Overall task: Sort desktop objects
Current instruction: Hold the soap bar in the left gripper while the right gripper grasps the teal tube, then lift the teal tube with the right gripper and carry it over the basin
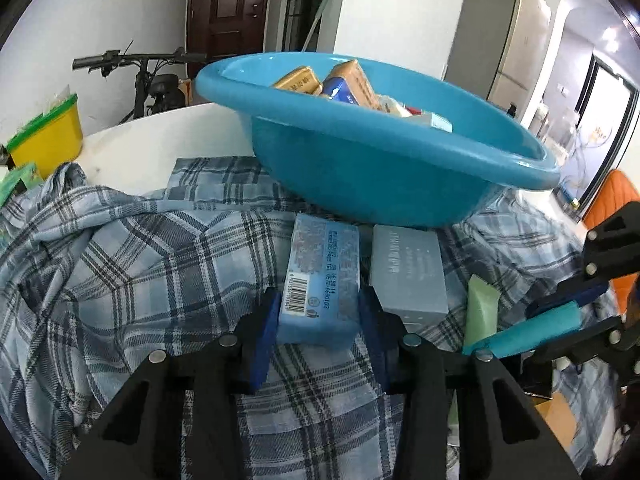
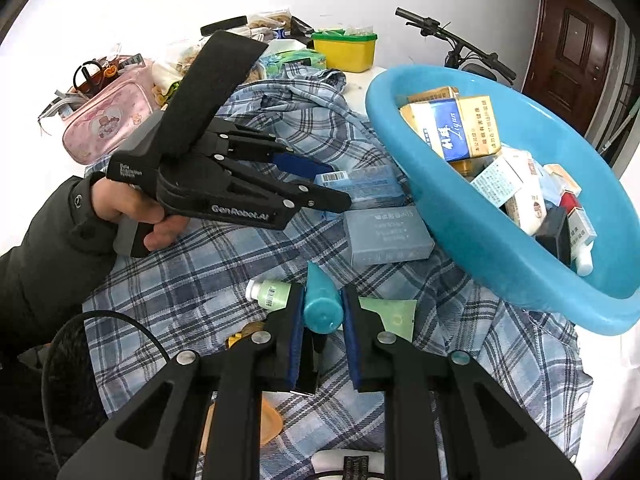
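A blue basin (image 1: 380, 168) (image 2: 472, 216) holding several boxes sits on a plaid shirt (image 1: 140, 264) (image 2: 200, 280). My left gripper (image 1: 318, 320) (image 2: 320, 184) has its pads on both sides of a light blue box (image 1: 322, 280) (image 2: 360, 186) lying on the shirt in front of the basin. A grey box (image 1: 408, 272) (image 2: 386, 234) lies right beside it. My right gripper (image 2: 322, 320) (image 1: 560, 312) is shut on a teal tube (image 2: 322, 300) (image 1: 532, 330). A pale green tube (image 2: 272, 294) (image 1: 480, 312) lies under it on the shirt.
A yellow tub (image 1: 48, 144) (image 2: 346, 50) with a green lid and a pink pouch (image 2: 108, 120) stand at the back of the white table (image 1: 160, 140). An orange item (image 2: 268, 424) lies near the front. A bicycle (image 1: 140, 80) stands behind.
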The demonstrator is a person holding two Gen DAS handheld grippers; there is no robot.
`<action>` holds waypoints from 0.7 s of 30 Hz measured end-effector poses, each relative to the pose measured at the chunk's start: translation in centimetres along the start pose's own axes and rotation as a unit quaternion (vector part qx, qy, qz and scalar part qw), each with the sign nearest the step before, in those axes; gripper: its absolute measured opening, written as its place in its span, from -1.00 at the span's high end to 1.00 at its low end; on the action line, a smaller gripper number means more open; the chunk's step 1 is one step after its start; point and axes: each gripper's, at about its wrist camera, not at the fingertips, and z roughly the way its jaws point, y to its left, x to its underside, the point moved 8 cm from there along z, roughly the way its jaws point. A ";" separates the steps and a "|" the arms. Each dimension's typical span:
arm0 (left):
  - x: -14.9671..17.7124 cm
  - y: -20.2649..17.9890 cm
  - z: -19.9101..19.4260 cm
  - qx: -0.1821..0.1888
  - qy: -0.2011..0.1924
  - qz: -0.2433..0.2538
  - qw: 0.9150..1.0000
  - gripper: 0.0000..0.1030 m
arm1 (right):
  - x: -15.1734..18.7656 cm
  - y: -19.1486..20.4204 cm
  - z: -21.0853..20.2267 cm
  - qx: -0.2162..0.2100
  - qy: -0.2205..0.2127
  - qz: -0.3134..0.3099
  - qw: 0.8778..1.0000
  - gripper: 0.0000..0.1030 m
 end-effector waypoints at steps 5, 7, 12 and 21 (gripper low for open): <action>-0.1 0.0 -0.8 -0.012 -0.018 0.002 1.000 0.19 | -0.2 0.0 -0.7 0.002 -0.007 0.001 1.000 0.67; -0.2 -0.2 -1.3 -0.018 -0.026 0.006 0.999 0.19 | -0.3 -0.1 -1.1 0.006 -0.011 0.002 1.000 0.67; -0.5 -0.2 -1.9 -0.018 -0.035 0.006 0.999 0.19 | -0.6 -0.4 -1.7 0.012 -0.014 0.001 1.000 0.67; -0.5 -0.1 -2.2 -0.032 -0.042 0.011 0.999 0.19 | -2.0 -0.8 -2.8 0.027 -0.022 -0.008 0.999 0.67</action>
